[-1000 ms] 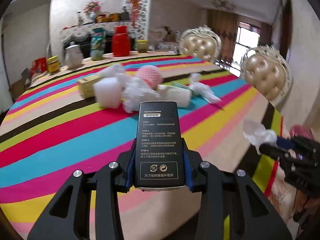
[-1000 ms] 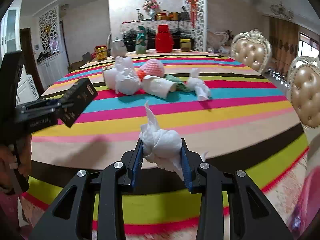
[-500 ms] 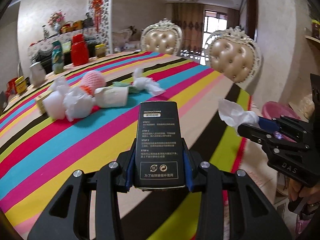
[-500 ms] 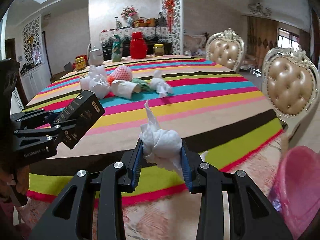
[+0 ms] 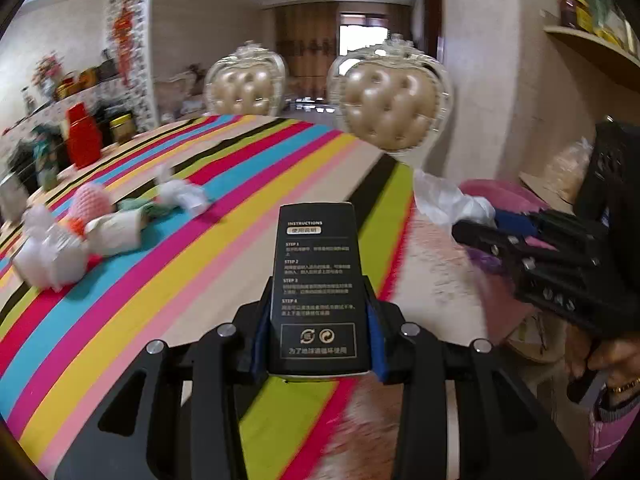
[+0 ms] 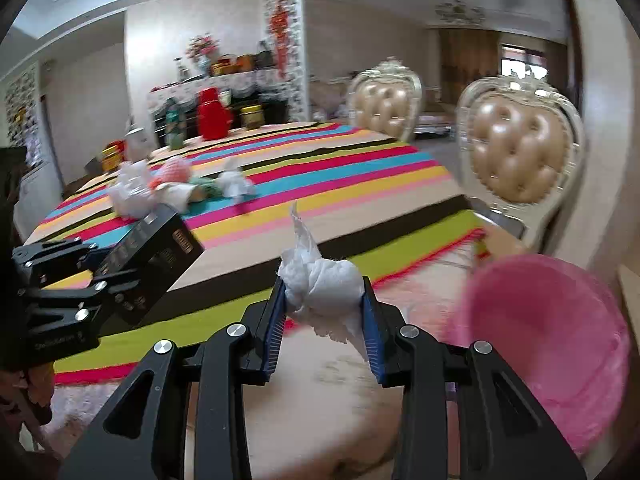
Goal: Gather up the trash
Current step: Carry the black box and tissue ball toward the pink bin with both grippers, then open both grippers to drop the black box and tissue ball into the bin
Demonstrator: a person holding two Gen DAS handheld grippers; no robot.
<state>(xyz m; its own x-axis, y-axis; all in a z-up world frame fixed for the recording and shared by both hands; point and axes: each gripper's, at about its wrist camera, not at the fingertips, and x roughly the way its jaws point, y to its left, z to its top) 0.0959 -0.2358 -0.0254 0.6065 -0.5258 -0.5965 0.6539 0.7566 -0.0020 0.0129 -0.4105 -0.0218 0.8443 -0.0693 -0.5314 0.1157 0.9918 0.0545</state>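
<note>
Left wrist view: left hand-held gripper (image 5: 318, 344) clamps a black box (image 5: 316, 280); right hand-held gripper (image 6: 324, 320) grips crumpled tissue (image 6: 320, 284) beside a pink bin (image 6: 552, 344).

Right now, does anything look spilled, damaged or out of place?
Nothing spilled or damaged. The only clutter is the heap of crumpled white tissues and wrappers left on the striped tablecloth. Both tongs grip squarely: the left on a black printed box, the right on a white tissue wad.
</note>
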